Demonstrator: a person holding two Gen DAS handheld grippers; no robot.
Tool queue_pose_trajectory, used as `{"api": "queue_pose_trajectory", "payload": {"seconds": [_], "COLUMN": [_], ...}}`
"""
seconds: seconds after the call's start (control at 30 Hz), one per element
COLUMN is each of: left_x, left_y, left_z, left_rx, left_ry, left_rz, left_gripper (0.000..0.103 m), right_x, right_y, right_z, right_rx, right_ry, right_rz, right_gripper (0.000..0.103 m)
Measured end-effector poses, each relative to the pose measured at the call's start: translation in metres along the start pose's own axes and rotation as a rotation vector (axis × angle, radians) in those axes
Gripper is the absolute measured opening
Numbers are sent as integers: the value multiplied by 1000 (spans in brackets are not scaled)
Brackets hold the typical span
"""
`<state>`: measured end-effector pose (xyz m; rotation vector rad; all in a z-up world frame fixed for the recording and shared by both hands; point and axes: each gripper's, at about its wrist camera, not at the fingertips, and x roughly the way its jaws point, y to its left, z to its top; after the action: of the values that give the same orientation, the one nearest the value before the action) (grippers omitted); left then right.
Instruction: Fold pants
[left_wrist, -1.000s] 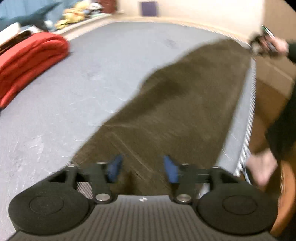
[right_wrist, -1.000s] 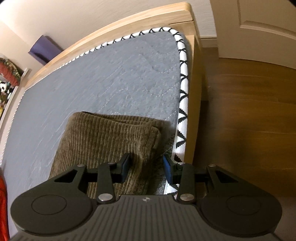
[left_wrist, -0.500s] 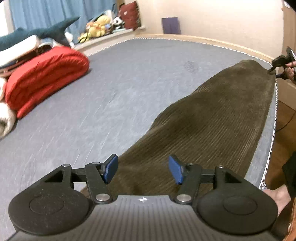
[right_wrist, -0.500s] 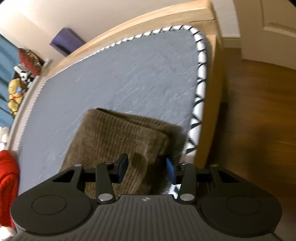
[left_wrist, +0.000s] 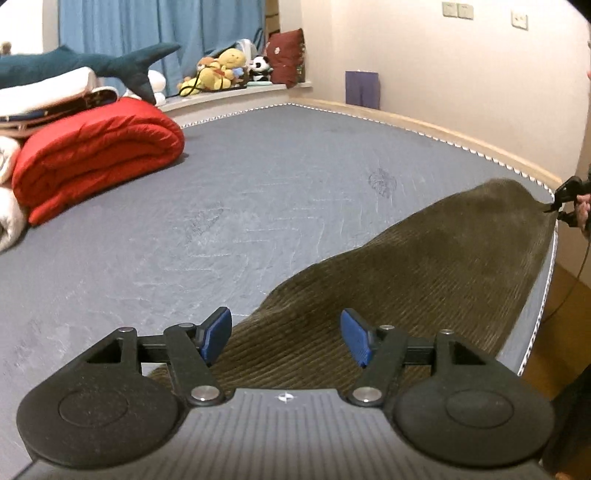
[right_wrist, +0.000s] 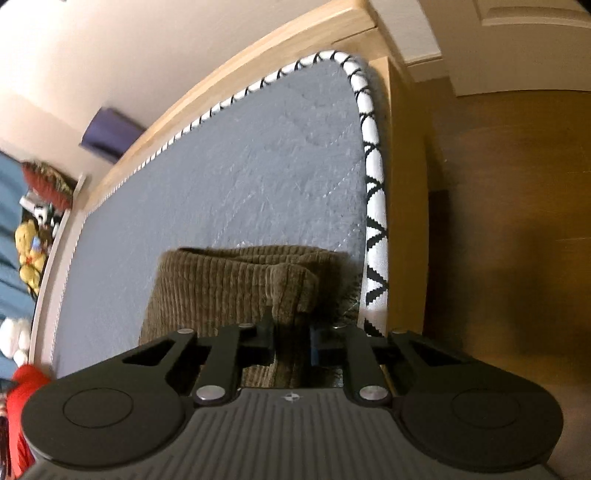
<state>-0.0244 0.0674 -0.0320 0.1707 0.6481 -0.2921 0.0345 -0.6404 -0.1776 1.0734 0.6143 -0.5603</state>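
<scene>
Now | R gripper (right_wrist: 291, 341) closing, jaws pinching pants (right_wrist: 236, 288) hem corner by mattress (right_wrist: 258, 177) edge, prob. to anchor | L gripper (left_wrist: 286, 338) unclenched, opening, over pants' near end, nothing gripped

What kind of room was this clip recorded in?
Most likely a home bedroom: a large grey mattress in a wooden frame, a folded red quilt on it, and plush toys on the window ledge by blue curtains.
</scene>
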Motion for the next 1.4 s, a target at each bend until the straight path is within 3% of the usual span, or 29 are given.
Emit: {"api": "queue_pose_trajectory", "payload": {"seconds": [0.13,0.27,0.33,0.43,0.53,0.6,0.67,0.73,0.77,0.87,1.0,1.2,1.33,1.37,1.4], "left_x": [1,2,3,5,12,16,21,25,26,28,33,42,54,60,66], "left_y": [0,8,12,23,34,41,48,52,53,56,56,49,39,37,34], "left_z": [-1,1,1,-1,-4,-6,-9,-11,-13,-16,-13,-1,13,16,20], "left_rx": [-16,-46,-70,-123,-177,-225,-271,-303,-318,-343,-349,-381,-421,-439,-449], "left_ry": [5,7,7,20,59,87,121,146,156,171,171,145,117,120,126], "left_rz": [24,42,61,79,75,58,35,20,9,-22,-32,-74,-154,-185,-206], "left_gripper": [71,71,71,71,71,71,71,71,71,71,71,69,70,72,73], "right_x": [-30,-93,-127,-178,-208,-208,-192,-175,-175,-191,-200,-182,-168,-168,-169], "right_y": [43,125,166,216,227,218,198,178,170,161,179,181,179,180,180], "right_z": [-15,-63,-108,-213,-323,-398,-463,-507,-519,-519,-488,-496,-507,-509,-511], "right_rx": [-133,-418,-604,-992,-1324,-1574,-1755,-1895,-1928,-1976,-1852,-1840,-1859,-1868,-1881], "right_ry": [-117,-251,-305,-362,-276,-104,127,338,390,367,415,424,462,465,467], "right_rz": [19,151,232,416,628,733,757,721,713,775,857,830,800,803,807], "right_gripper": [14,14,14,14,14,15,16,17,26,37,44,49,49,48,41]}}
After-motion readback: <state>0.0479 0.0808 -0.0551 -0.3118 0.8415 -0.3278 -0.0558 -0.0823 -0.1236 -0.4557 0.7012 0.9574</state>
